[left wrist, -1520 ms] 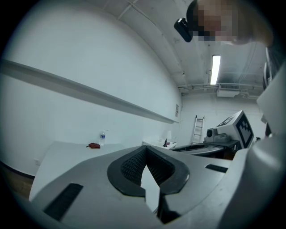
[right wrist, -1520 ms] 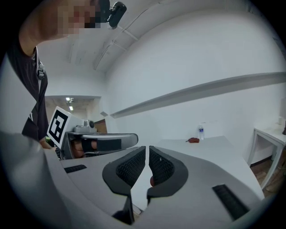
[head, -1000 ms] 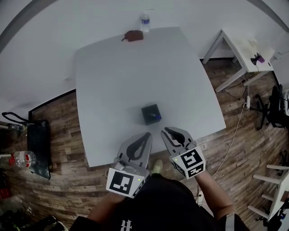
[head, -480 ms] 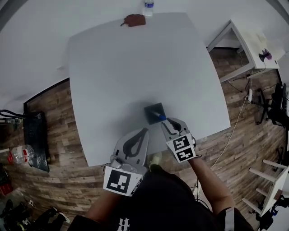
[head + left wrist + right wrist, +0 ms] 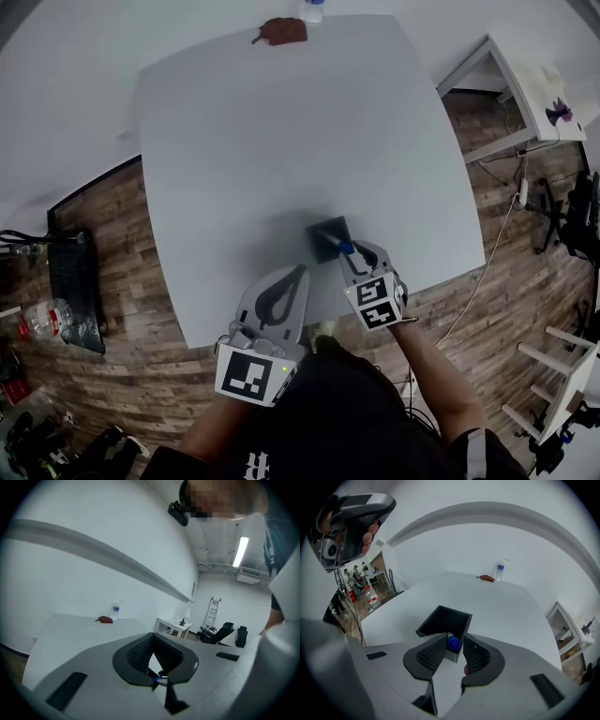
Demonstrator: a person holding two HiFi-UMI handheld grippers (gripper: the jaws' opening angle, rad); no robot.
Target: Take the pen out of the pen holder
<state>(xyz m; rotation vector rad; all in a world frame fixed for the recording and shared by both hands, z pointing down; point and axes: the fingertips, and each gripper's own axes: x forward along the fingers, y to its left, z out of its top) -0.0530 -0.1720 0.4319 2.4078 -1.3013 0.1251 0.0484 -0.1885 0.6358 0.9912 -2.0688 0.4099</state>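
A black square pen holder [image 5: 328, 234] stands on the white table [image 5: 262, 141] near its front edge. A pen with a blue cap [image 5: 345, 248] leans out of the holder's near corner. My right gripper [image 5: 356, 255] is open, one finger on each side of the pen's cap. In the right gripper view the blue cap [image 5: 453, 642] sits between the pads just above the holder [image 5: 443, 620], with small gaps at the sides. My left gripper [image 5: 301, 273] hangs shut and empty over the table's front edge, left of the holder. Its closed tips [image 5: 152, 635] point across the table.
A water bottle [image 5: 312, 7] and a reddish-brown object [image 5: 281, 30] sit at the table's far edge. A small white side table [image 5: 525, 89] stands to the right. On the wood floor at the left lie a dark bag [image 5: 70, 281] and a plastic bottle [image 5: 39, 321].
My right gripper has moved forward from short of the table's edge to the holder, so its fingers now flank the pen's cap. The left gripper has stayed put.
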